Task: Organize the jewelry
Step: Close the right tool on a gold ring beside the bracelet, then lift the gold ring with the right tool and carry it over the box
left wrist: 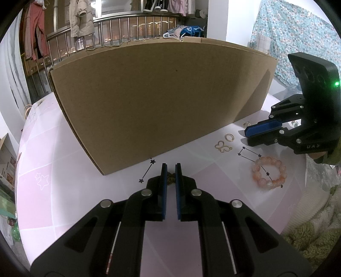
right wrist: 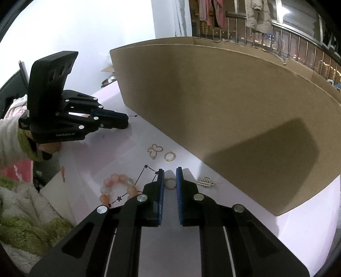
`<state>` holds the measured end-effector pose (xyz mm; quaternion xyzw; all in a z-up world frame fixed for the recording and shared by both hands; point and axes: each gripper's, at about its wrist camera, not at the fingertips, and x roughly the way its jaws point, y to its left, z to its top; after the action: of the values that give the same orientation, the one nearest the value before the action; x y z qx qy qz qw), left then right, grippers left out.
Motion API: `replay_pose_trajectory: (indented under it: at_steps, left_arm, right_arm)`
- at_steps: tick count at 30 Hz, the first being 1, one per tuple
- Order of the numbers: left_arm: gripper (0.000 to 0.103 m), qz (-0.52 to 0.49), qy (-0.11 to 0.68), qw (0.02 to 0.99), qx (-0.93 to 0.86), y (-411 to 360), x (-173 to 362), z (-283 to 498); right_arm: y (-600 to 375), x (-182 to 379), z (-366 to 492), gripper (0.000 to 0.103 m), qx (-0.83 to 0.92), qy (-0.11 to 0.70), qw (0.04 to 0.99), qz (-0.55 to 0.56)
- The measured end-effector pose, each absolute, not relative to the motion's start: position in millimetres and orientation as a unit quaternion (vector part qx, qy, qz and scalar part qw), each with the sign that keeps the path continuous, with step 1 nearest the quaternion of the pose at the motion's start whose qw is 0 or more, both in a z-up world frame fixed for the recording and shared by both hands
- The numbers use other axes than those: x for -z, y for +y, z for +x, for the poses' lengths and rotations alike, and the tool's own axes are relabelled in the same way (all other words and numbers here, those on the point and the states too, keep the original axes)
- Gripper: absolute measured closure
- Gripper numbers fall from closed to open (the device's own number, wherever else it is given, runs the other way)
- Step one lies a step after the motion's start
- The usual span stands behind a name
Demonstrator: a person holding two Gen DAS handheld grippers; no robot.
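A large cardboard box [left wrist: 162, 100] stands on the pink table [left wrist: 64, 162]; it also shows in the right wrist view [right wrist: 223, 110]. My left gripper [left wrist: 171, 168] is nearly closed around a small dark gold piece [left wrist: 171, 178] at the box's near wall. My right gripper [right wrist: 170, 171] is nearly closed around a gold ring [right wrist: 169, 183]. A pink bead bracelet [left wrist: 269, 174], a gold butterfly charm [left wrist: 286, 148] and a gold ring [left wrist: 229, 137] lie on the table. A silver charm [right wrist: 205, 181] lies right of my right gripper.
The box blocks the far side of the table. A green and white fuzzy cloth [right wrist: 23, 213] lies off the table's near edge. A balcony rail with hanging clothes [left wrist: 81, 19] is behind.
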<state>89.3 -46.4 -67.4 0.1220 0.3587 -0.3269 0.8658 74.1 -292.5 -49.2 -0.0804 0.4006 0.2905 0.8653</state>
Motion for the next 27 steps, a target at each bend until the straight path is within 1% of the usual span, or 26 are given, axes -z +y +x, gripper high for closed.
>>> replay_pose_trajectory:
  at_steps: [8,9,22,23,26,27]
  left_arm:
    - [0.098,0.122,0.358,0.863,0.336,-47.2,64.8,86.7]
    - [0.103,0.123,0.357,0.863,0.336,-47.1,65.0,84.1]
    - [0.103,0.105,0.355,0.870,0.325,-39.1,52.4,80.8]
    - [0.102,0.102,0.360,0.867,0.329,-40.9,53.0,80.7]
    - [0.080,0.112,0.360,0.865,0.332,-46.5,55.0,77.8]
    - [0.077,0.115,0.360,0.864,0.332,-47.5,56.2,77.2]
  right_arm:
    - [-296.6,45.3,73.9,0.092,-0.285,0.395,0.870,-0.073]
    - [-297.3,44.6,73.6,0.092,-0.284,0.394,0.871,-0.072]
    - [-303.4,34.0,62.1,0.092,-0.279,0.376,0.882,-0.059]
    - [-303.1,34.4,61.1,0.092,-0.280,0.375,0.882,-0.060]
    - [-303.4,36.0,59.9,0.092,-0.281,0.376,0.881,-0.059]
    - [-302.8,35.7,61.4,0.092,-0.281,0.377,0.881,-0.059]
